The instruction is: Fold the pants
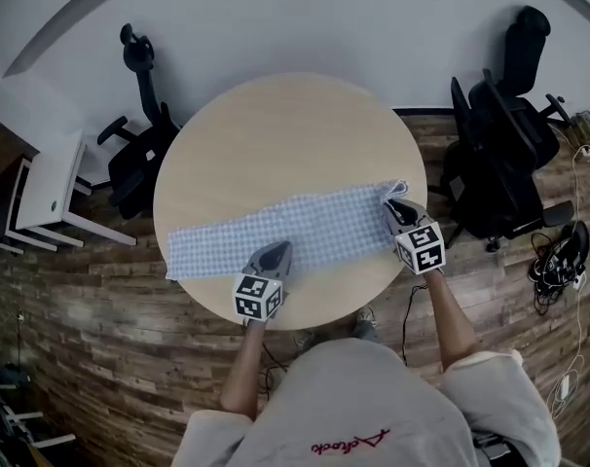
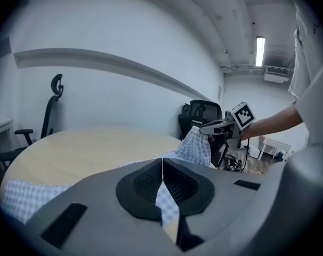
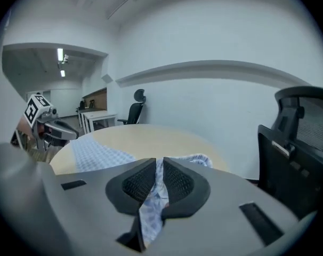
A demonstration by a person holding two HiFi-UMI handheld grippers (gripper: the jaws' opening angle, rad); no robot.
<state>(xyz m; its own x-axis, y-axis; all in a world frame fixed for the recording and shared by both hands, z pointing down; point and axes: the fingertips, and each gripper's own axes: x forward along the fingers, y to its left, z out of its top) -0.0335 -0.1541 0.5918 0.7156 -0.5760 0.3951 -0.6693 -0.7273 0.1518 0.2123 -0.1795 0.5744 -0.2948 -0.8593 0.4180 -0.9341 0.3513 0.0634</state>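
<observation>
Round and pale, the wooden table (image 1: 276,125) stands on a plank floor (image 1: 110,309) in front of a white wall (image 1: 324,27). A black office chair (image 1: 504,134) sits at the right and a white desk (image 1: 52,188) at the far left.

The pants (image 1: 314,224), in blue-and-white check, lie as one long flat strip across the near part of the table. They run from the left rim towards the right.

Your left gripper (image 1: 274,253) is at the strip's near edge, about midway along. Its tongs are pressed tight together with a thin fold of check cloth pinched between the pads.

Your right gripper (image 1: 400,208) is at the strip's right end. Its tongs are closed on a thicker bunch of the same cloth, and that end stands up off the table in a small peak.

The fabric looks light, thin and quite limp, so it will likely sag between your two holds and drag along the tabletop instead of holding any shape. It is probably best held at the edges and corners, catching every layer in the pinch. Carry both holds together, since a loose end near the rim could slide off the table.
</observation>
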